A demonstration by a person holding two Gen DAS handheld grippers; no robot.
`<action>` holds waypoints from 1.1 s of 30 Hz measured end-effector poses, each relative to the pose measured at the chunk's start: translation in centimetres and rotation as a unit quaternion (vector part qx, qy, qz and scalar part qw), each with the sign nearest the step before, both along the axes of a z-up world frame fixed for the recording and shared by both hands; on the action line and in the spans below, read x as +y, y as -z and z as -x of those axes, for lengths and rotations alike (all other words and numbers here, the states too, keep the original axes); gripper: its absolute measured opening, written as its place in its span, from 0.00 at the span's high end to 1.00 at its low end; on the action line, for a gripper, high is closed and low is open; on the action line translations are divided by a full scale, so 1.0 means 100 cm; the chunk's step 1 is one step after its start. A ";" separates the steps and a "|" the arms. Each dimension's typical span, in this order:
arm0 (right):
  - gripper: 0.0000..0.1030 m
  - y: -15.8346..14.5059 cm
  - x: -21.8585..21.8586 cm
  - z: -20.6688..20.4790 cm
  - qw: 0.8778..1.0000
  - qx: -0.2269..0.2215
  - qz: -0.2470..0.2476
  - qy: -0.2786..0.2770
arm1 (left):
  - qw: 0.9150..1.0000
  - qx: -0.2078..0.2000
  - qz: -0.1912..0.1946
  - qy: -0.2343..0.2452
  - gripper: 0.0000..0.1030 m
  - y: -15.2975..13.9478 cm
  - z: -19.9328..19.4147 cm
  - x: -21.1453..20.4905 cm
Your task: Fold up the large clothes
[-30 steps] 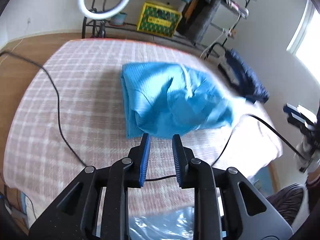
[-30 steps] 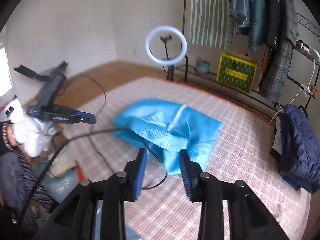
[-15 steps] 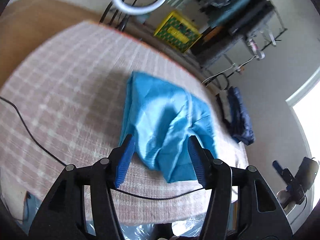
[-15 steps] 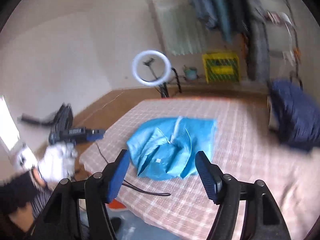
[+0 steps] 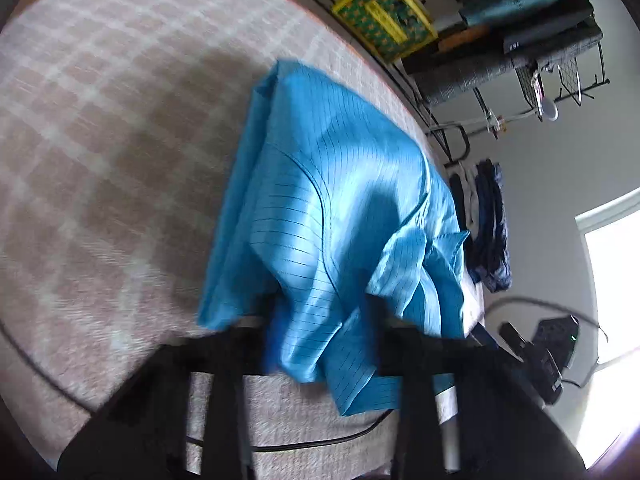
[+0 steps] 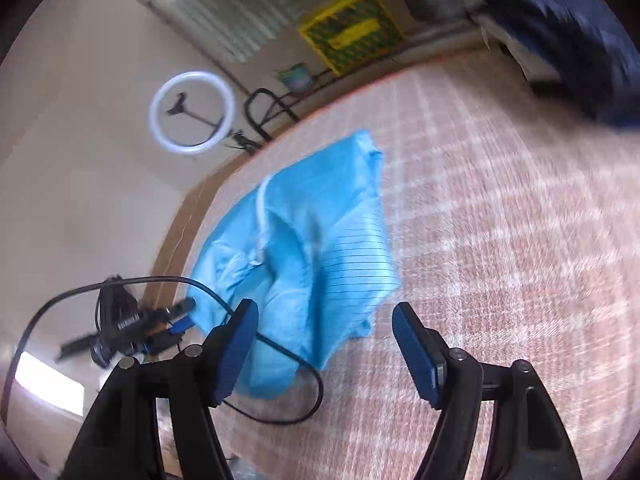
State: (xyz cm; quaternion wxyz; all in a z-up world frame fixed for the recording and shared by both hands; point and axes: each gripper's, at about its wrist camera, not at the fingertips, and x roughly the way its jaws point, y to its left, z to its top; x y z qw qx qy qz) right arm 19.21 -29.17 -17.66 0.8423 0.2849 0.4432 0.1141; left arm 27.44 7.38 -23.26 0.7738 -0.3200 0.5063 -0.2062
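Left gripper (image 5: 324, 312): smeared by motion blur in its own view. Its dark fingers stand apart and the jaws have just been closing. The near edge of the garment lies between them, and no pad can be seen pressing on it.
Right gripper (image 6: 324, 312): jaws wide apart, and they have just been opening. The blue pads are clear of the cloth and hold nothing. It is tilted down over the bed.
Black cable (image 6: 280, 352): loops across the cover just ahead of the right gripper and runs under the garment's near corner.
Blue garment (image 5: 340, 200): finely striped and loosely bunched in folds. It lies on the bed near its front edge, directly ahead of both grippers.
Bed cover (image 6: 500, 240): pink and white check, bare around the garment.
Dark blue clothes (image 6: 560, 32): heaped at the far side of the bed, well apart from the garment.
Ring light (image 6: 154, 116): stands on the floor beyond the bed.
Yellow crate (image 5: 384, 16): against the far wall, beside a rack of hanging clothes (image 5: 520, 20).
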 end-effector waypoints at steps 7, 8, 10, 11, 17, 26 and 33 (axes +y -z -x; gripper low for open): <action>0.39 -0.064 -0.005 0.038 0.995 -0.076 0.058 0.008 | 1.000 -0.020 -0.008 -0.008 0.99 -0.020 0.006 0.017; 0.39 -0.078 -0.005 0.049 0.994 -0.094 0.063 0.010 | 1.000 -0.025 -0.011 -0.010 0.99 -0.027 0.008 0.020; 0.39 -0.123 -0.007 0.085 0.985 -0.146 0.093 0.014 | 0.999 -0.038 -0.023 -0.012 0.99 -0.041 0.013 0.026; 0.39 -0.137 -0.006 0.095 0.982 -0.160 0.104 0.012 | 0.998 -0.046 -0.035 -0.016 0.98 -0.053 0.021 0.030; 0.34 -0.244 -0.003 0.180 0.945 -0.263 0.192 0.019 | 0.987 -0.144 -0.072 -0.008 0.94 -0.143 0.094 0.043; 0.22 -0.319 0.002 0.275 0.911 -0.352 0.211 0.045 | 0.959 -0.273 -0.083 0.000 0.52 -0.288 0.218 0.051; 0.20 -0.277 -0.001 0.251 0.936 -0.307 0.168 0.042 | 0.967 -0.251 -0.052 -0.003 0.41 -0.276 0.218 0.050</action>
